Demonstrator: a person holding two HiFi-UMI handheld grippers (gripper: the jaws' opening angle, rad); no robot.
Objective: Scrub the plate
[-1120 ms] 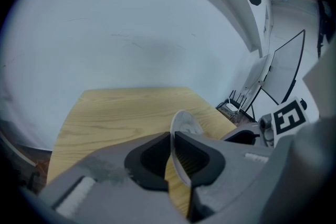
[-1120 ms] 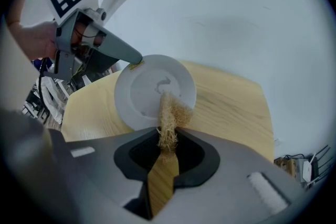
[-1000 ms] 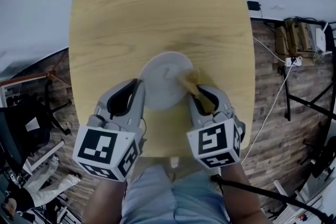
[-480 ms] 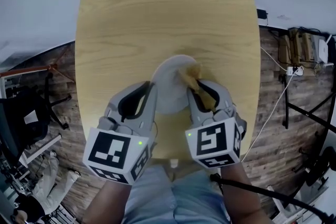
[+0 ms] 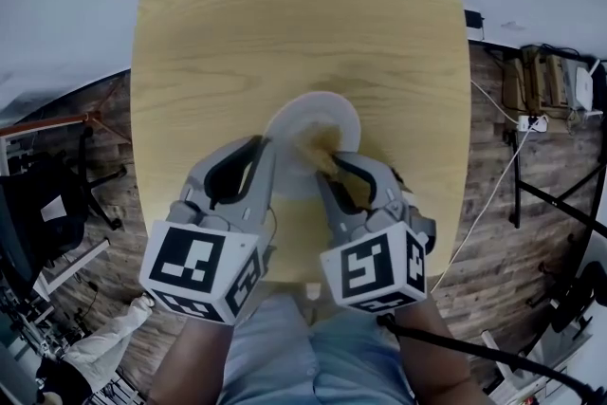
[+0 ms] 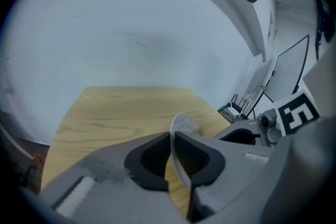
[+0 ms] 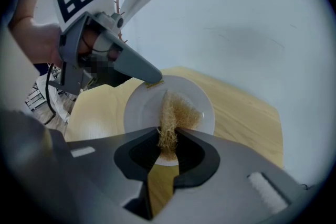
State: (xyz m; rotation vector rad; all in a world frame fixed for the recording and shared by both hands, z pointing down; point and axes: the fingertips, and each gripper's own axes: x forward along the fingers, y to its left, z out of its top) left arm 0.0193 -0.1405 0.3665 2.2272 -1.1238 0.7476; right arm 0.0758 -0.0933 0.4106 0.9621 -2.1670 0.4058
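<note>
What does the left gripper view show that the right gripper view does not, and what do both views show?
Only the left gripper view shows the plate edge-on, with its rim pinched between the jaws of the left gripper.

Only the right gripper view shows the plate's white face and the straw-coloured fibre scrubber. The right gripper holds it between its jaws and it lies on that face. I cannot make out the scrubber in the left gripper view.

Both views show the plate, the wooden table and the other gripper.
</note>
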